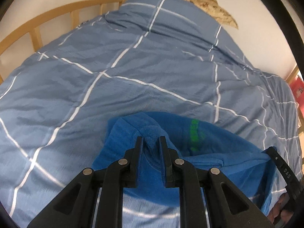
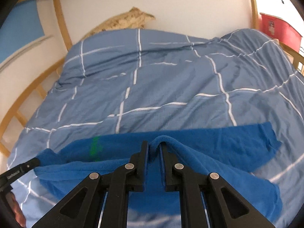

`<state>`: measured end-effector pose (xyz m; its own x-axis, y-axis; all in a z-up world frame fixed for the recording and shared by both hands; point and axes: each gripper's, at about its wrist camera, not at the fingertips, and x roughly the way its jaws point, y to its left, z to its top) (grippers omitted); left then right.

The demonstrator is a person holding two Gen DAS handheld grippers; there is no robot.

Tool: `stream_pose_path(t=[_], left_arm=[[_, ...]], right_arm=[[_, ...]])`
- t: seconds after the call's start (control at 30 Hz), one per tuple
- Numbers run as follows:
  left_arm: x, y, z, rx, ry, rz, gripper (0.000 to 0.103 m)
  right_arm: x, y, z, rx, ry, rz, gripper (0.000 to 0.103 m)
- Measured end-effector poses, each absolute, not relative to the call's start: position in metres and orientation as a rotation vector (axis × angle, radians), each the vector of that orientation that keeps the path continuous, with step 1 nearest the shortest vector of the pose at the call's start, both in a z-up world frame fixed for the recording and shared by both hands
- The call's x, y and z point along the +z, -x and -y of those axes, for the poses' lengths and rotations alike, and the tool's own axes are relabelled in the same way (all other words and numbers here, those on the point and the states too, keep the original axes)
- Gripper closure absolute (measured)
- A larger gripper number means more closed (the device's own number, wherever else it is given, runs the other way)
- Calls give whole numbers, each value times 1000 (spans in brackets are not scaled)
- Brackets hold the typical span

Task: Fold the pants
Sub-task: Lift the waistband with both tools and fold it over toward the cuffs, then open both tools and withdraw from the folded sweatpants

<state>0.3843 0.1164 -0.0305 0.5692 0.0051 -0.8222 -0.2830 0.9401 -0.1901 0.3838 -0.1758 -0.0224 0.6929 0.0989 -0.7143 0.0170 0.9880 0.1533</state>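
The pants (image 1: 214, 142) are bright blue fleece with a green mark (image 1: 194, 134). They hang above the bed between my two grippers. My left gripper (image 1: 151, 139) is shut on a bunched fold of the pants. The right gripper's black tip (image 1: 281, 167) shows at the lower right of the left wrist view. In the right wrist view my right gripper (image 2: 153, 145) is shut on a fold of the pants (image 2: 218, 144), which stretch left to the other gripper's tip (image 2: 22, 169) and hang to the right. The green mark (image 2: 95, 148) shows there too.
A blue duvet with white grid lines (image 1: 133, 76) covers the bed (image 2: 171, 79). A wooden bed frame (image 1: 47, 19) runs along the left. A tan pillow or blanket (image 2: 125, 20) leans against the white wall. A red container (image 2: 279, 28) stands at the far right.
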Motion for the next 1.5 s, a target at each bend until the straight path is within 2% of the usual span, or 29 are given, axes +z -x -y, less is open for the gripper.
stream_pose_path(t=[0.43, 0.53, 0.63, 0.7, 0.8, 0.87, 0.93, 1.0, 1.03, 1.27, 1.37, 1.5], left_arm=[[-65, -460, -116, 198, 284, -1029, 86], [-67, -470, -113, 190, 253, -1018, 83], [-70, -477, -113, 198, 208, -1007, 68], [-71, -479, -116, 222, 188, -1005, 49], [-66, -481, -122, 226, 173, -1002, 46], [-60, -479, -122, 219, 150, -999, 45], [-49, -473, -121, 225, 111, -958, 38], [-36, -465, -120, 219, 84, -906, 25], [-31, -461, -120, 215, 82, -885, 23], [10, -399, -96, 87, 50, -691, 21], [20, -378, -81, 17, 49, -697, 21], [32, -350, -52, -31, -13, -690, 18]], right_arm=[[-87, -479, 170, 10, -127, -1009, 91], [-97, -489, 169, 4, -113, -1038, 91], [-103, -494, 171, -6, -118, -1047, 91], [-106, -495, 173, -15, -142, -1051, 91], [-107, -497, 170, -17, -137, -1066, 85], [-103, -496, 163, 2, -90, -1072, 71], [-95, -493, 158, 23, -68, -1064, 59], [-83, -487, 151, 53, -42, -1043, 50], [-76, -483, 148, 67, -21, -1028, 45], [-15, -448, 138, 116, 93, -910, 44], [2, -416, 145, 136, 101, -845, 36], [15, -373, 159, 148, 98, -790, 36]])
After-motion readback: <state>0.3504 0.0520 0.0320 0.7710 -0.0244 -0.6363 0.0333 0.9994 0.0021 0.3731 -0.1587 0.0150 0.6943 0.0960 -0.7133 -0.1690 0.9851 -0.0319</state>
